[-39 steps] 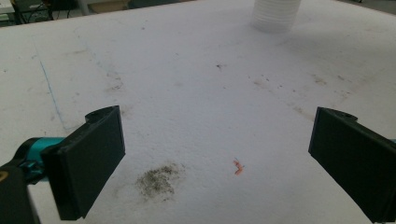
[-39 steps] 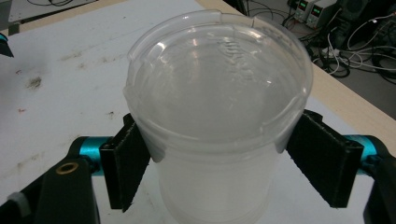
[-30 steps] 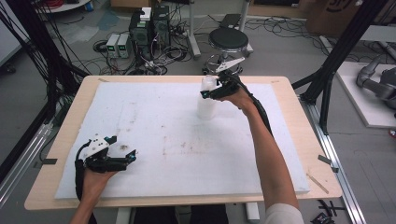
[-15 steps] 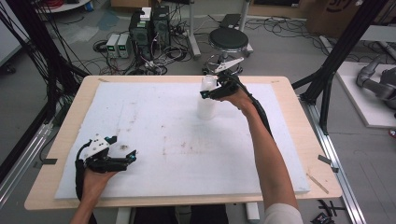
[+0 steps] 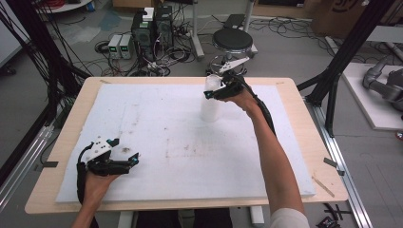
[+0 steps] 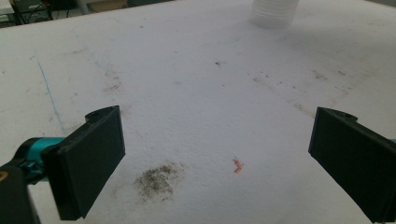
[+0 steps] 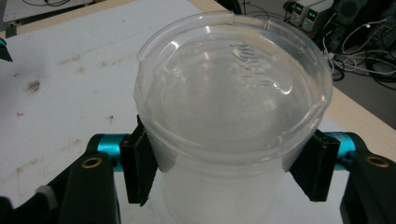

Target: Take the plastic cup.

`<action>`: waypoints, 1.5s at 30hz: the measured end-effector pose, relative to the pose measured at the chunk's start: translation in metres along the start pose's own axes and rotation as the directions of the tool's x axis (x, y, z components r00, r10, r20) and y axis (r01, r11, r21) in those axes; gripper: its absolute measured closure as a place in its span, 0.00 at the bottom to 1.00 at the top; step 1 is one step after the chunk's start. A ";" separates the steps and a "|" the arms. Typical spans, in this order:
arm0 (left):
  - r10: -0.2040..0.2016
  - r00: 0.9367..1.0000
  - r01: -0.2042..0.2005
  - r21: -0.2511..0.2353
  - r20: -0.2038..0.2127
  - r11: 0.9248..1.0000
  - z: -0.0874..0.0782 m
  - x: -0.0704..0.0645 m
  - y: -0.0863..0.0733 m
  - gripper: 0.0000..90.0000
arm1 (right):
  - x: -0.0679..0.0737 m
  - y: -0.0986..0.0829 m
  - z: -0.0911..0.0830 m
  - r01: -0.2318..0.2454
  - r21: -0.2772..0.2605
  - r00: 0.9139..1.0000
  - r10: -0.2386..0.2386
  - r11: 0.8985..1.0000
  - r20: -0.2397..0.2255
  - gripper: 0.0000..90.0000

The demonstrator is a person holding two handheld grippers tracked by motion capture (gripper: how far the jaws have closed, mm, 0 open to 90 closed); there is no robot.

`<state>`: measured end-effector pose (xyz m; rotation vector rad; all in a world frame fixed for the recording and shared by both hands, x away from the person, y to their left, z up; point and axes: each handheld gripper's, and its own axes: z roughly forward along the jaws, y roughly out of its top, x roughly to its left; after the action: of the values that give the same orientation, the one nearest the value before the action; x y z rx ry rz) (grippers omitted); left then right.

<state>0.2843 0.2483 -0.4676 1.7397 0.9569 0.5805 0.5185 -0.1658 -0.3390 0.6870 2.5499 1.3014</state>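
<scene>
In the high view, the right gripper [image 5: 215, 91] is seen at the far side of the counter [image 5: 304, 156], its jaws closed around the upper part of a stack of clear plastic cups [image 5: 210, 105]. The stack stands upright on the white foam sheet [image 5: 190, 142] that covers the counter, and its base appears to rest there, though a slight lift cannot be ruled out. The left gripper [image 5: 133, 160] is held low at the near left corner, well apart from the cups, with nothing between its jaws.

In the left gripper view, the jaws are spread wide and empty. Between them only the foam sheet is seen, with a dark smudge [image 6: 154, 179] nearer the left jaw and a small orange scrap [image 6: 237, 165] near the middle. Far ahead of the jaws, the bottom of the cup stack [image 6: 274, 13] is visible.

In the right gripper view, the top cup [image 7: 233, 98] is pinched between the two jaws, one pad on each side just below the rim. The cup below it [image 7: 219, 196] is seen beneath the jaws, nested in the top one.

The grasp is judged to be made; what remains, as far as can be told, is for the top cup to be drawn off the stack and set down. The left gripper may be needed to steady the lower cups.
</scene>
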 end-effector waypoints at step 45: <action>0.008 1.000 -0.008 -0.012 0.004 1.000 -0.001 -0.001 -0.001 0.04 | 0.057 0.044 -0.092 0.078 -0.171 0.996 -0.085 0.982 -0.037 0.39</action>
<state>0.2829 0.2479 -0.4677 1.7341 0.9428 0.5864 0.4477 -0.1814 -0.2469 0.5202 2.4358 1.4999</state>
